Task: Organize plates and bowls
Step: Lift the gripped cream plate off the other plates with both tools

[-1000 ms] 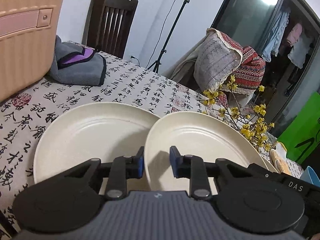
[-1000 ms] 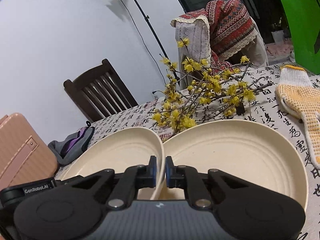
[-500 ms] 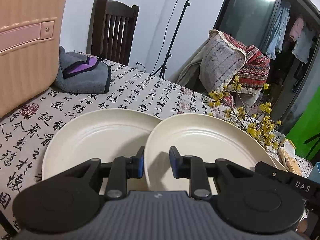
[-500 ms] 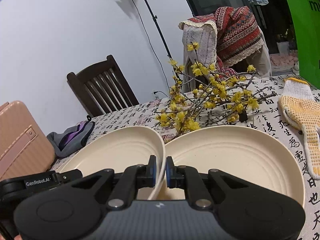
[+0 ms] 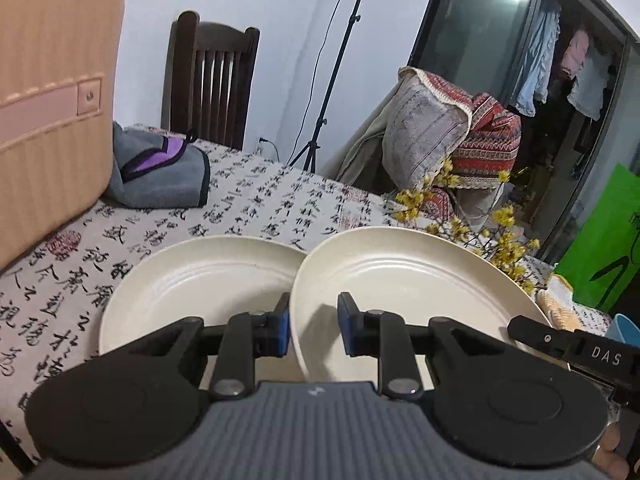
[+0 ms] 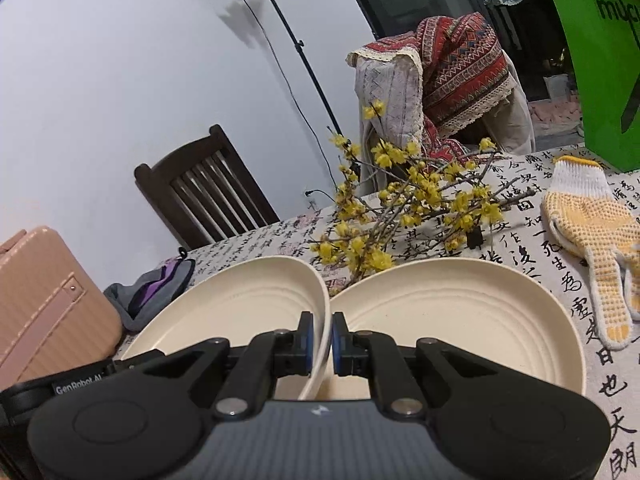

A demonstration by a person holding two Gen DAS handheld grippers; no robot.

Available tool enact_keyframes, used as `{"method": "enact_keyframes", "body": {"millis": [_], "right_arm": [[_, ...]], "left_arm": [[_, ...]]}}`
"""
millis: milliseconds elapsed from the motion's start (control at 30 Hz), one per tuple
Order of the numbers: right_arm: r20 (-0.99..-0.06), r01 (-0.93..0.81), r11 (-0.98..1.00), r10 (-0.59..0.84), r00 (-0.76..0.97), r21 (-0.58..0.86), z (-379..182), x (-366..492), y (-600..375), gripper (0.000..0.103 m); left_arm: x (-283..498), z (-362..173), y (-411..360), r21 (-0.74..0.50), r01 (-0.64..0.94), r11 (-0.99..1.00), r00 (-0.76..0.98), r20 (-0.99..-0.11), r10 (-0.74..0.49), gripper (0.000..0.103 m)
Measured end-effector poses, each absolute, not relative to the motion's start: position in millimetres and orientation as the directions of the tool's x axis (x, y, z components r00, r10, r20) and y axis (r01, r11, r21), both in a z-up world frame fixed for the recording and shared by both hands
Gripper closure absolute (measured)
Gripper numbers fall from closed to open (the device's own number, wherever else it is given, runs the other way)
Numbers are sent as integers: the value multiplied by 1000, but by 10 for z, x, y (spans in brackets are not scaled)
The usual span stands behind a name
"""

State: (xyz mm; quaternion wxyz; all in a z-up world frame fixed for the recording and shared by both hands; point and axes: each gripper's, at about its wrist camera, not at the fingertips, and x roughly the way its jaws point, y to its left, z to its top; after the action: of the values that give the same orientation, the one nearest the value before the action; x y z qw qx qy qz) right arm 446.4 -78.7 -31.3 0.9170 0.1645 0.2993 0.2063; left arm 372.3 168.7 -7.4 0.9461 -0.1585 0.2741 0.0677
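The left gripper point(image 5: 312, 330) has the left rim of a cream tilted plate point(image 5: 400, 280) between its blue pads. The jaws are closing but not yet clamped: the left pad sits against the outside of the rim, and the right pad stands clear over the plate's inner slope. That raised rim overlaps the near edge of a second cream plate point(image 5: 192, 280), which lies flat on the calligraphy-print tablecloth point(image 5: 260, 200) to the left of the gripper. In the right wrist view, the right gripper point(image 6: 319, 344) is pinched tight on the right rim of what looks like the same tilted plate, with the thin edge running straight down between the two pads. Just right of that gripper, a third plate point(image 6: 460, 312) rests flat on the cloth, its rim close beside the tilted one. Behind the plates lie yellow-flowered branches point(image 6: 400, 216), and a yellow-dotted work glove point(image 6: 592, 232) is off to the right. A pink suitcase point(image 5: 48, 100) and a folded grey cloth point(image 5: 160, 176) are at the far left.
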Motion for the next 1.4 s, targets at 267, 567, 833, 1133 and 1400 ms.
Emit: {"method": "enact_keyframes", "body": {"millis": [267,567,833,1133,1400], "right_arm": [[-446,-297,850,489,749,435,-128,4269,-849,94],[-426,-305,847,493,758,436,8,4065,-892,94],[-414,-306,845,492,766,438,108,3868,-957,94],[-393,-313,847,487,780,429,221,3636,-1020,94],[-384,-318,849,486,785,422,295,3454,-1032,94]], "left_arm": [[3531,94,1625,-263,-217,940,857,-512,55,80],[3323,239,1594,-273,-216,938,869,-492,57,80],[3142,344,1539,-281,-208,937,876,-480,51,80],[2913,416,1494,-296,-202,934,888,-457,47,80],[2733,478,1503,-307,-195,932,892,-450,39,80]]}}
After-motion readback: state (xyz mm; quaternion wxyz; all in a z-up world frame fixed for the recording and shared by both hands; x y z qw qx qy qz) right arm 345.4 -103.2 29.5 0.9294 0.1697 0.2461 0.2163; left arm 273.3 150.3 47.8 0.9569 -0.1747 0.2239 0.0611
